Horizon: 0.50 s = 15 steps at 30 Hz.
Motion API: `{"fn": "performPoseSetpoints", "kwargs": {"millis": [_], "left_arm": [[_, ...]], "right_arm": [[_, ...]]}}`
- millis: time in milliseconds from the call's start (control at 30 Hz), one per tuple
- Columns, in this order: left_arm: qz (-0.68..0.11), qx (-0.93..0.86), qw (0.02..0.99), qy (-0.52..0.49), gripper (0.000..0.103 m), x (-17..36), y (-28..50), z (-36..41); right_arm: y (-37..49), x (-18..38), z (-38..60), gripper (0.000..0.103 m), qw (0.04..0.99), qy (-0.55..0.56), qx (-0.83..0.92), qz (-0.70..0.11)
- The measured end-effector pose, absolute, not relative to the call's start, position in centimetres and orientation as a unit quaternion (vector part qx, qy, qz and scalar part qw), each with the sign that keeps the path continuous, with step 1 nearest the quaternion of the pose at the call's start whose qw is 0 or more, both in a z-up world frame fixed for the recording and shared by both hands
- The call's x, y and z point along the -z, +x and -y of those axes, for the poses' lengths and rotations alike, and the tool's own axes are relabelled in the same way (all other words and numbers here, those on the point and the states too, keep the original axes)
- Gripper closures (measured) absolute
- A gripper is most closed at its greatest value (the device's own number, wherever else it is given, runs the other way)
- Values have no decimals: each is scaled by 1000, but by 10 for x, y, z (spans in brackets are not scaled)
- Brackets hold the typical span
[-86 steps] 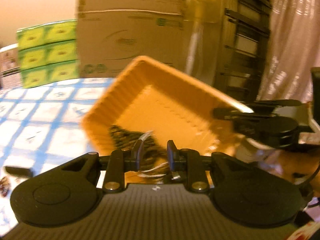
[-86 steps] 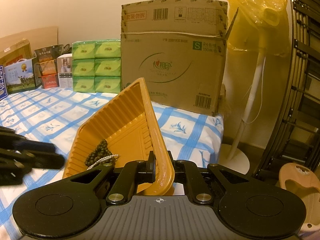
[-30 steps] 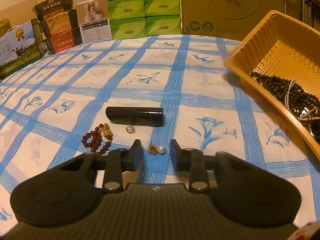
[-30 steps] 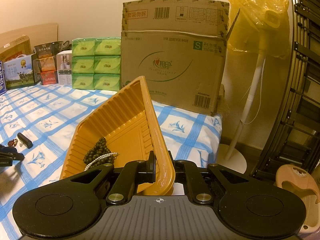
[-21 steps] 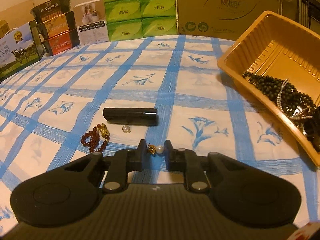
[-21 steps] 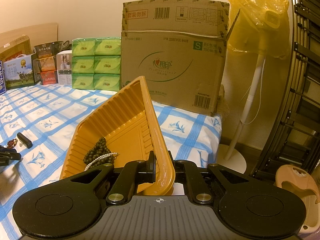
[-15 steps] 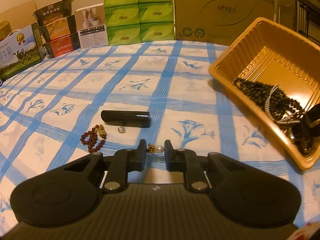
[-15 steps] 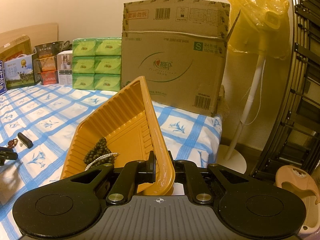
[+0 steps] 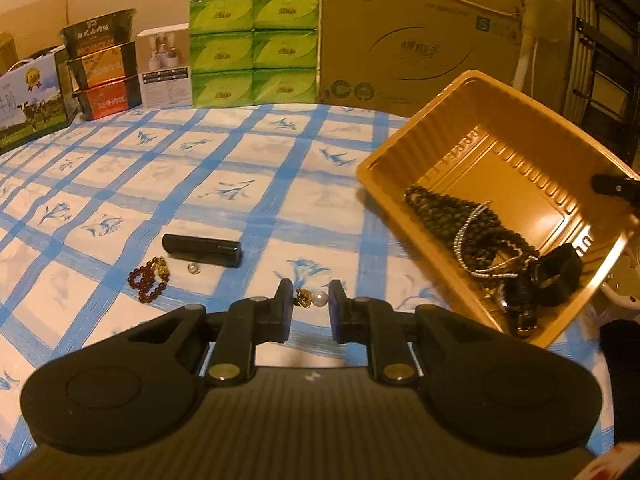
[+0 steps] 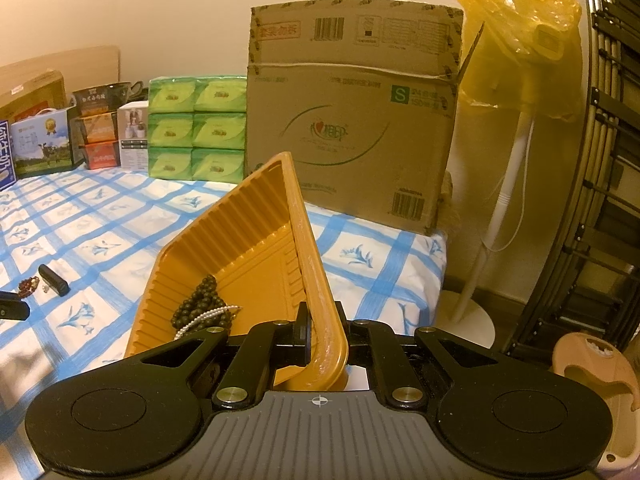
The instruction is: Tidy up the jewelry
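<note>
Two claws show. The left claw (image 9: 310, 300) has its fingers closed in on one small earring (image 9: 311, 298) – a gold bit with a white pearl – and both fingers touch it. The right claw (image 10: 322, 330) is clamped on the near rim of one orange tray (image 10: 256, 216), which tips up on that side.

On the blue checked bench (image 9: 280, 160) lie three loose things close together: one red bead bracelet (image 9: 148, 280), one lone pearl (image 9: 193, 268) just beside it, and one black tube (image 9: 202, 250) behind them. In the tray sit one pile of dark beads (image 9: 452, 220), one thin string of pale beads (image 9: 466, 226) across it, and some black pieces in the low corner that are hard to make out.

At the back stand six green packs (image 9: 254, 50) stacked in two columns, one big cardboard box (image 10: 352, 120), and a few smaller boxes at the left. The tray's near corner is hidden behind the right claw in the right view. The bench edge drops off past the tray, where one white fan stand (image 10: 496, 216) under a yellow bag sits on the floor. Between the loose things and the tray the cloth is bare – open room there
</note>
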State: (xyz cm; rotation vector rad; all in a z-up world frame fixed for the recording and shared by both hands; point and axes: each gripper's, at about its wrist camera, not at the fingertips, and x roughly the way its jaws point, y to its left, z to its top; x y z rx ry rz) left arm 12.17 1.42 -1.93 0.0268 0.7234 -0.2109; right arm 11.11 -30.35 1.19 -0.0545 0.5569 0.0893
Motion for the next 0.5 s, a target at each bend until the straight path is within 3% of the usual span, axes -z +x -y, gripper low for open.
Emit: {"fn": "performPoseSetpoints", "kwargs": {"millis": [500], "left_arm": [[-346,128,929,13,87,7,120,8]], "right_arm": [[111,-12,303,95,960,-26,-44,-275]]}}
